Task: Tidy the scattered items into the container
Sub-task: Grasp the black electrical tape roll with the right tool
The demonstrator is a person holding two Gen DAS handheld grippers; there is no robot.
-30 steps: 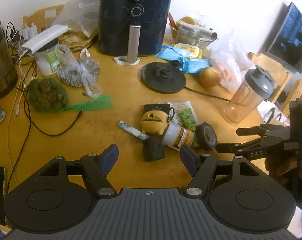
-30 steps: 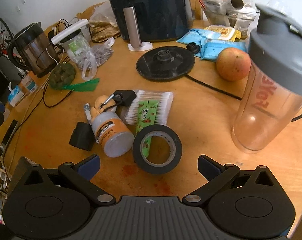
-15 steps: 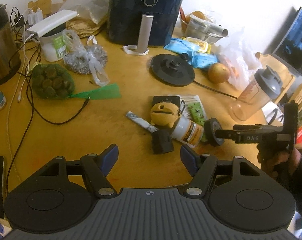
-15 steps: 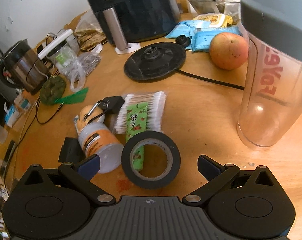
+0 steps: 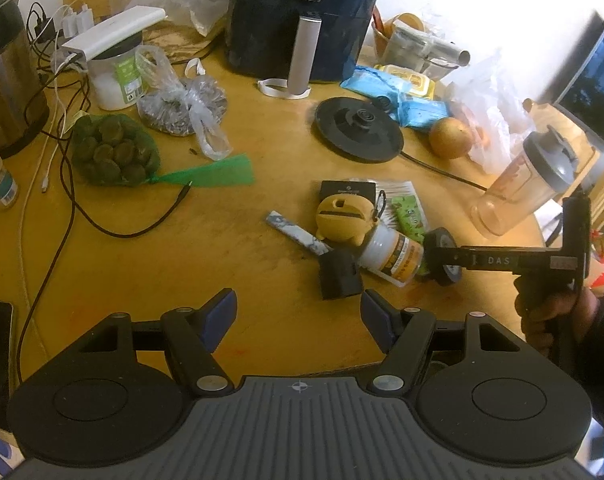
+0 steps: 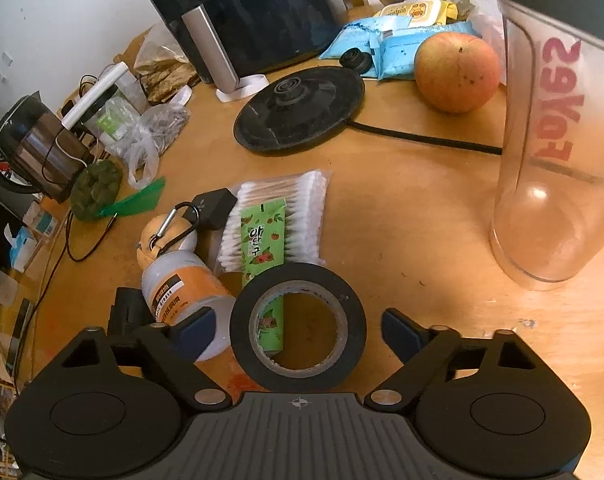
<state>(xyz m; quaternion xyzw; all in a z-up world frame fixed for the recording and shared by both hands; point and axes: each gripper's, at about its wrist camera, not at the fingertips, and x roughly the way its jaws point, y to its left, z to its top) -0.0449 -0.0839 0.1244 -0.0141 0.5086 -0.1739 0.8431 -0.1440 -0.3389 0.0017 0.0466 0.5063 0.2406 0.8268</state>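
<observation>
Two grippers work over a round wooden table [image 5: 113, 256] crowded with clutter. From the right wrist view, the right gripper [image 6: 297, 326] straddles a black roll of electrical tape [image 6: 297, 322] lying flat near 6 o'clock; its blue pads stand just off the roll on either side, and the jaws are closing with the tape between them but not yet pressed. Touching the roll at its 9 o'clock lies a white jar with an orange label [image 6: 185, 296] on its side. A green sachet with red fruit print [image 6: 261, 240] runs from 12 o'clock down through the roll's hole, resting on a clear pack of cotton swabs [image 6: 281, 208]. At the jar's 12 o'clock sits a yellow rubbery pouch with a silver carabiner [image 6: 161, 236]. A clear shaker bottle with red lettering [image 6: 558, 160] stands upright at 3 o'clock, well apart from the tape, with a reddish-yellow apple [image 6: 458, 72] at its 10 o'clock.

In the left wrist view, the left gripper [image 5: 297, 316] hangs released over bare tabletop, nothing between its pads. A small black block [image 5: 338, 276] lies just beyond it at 12 o'clock.
</observation>
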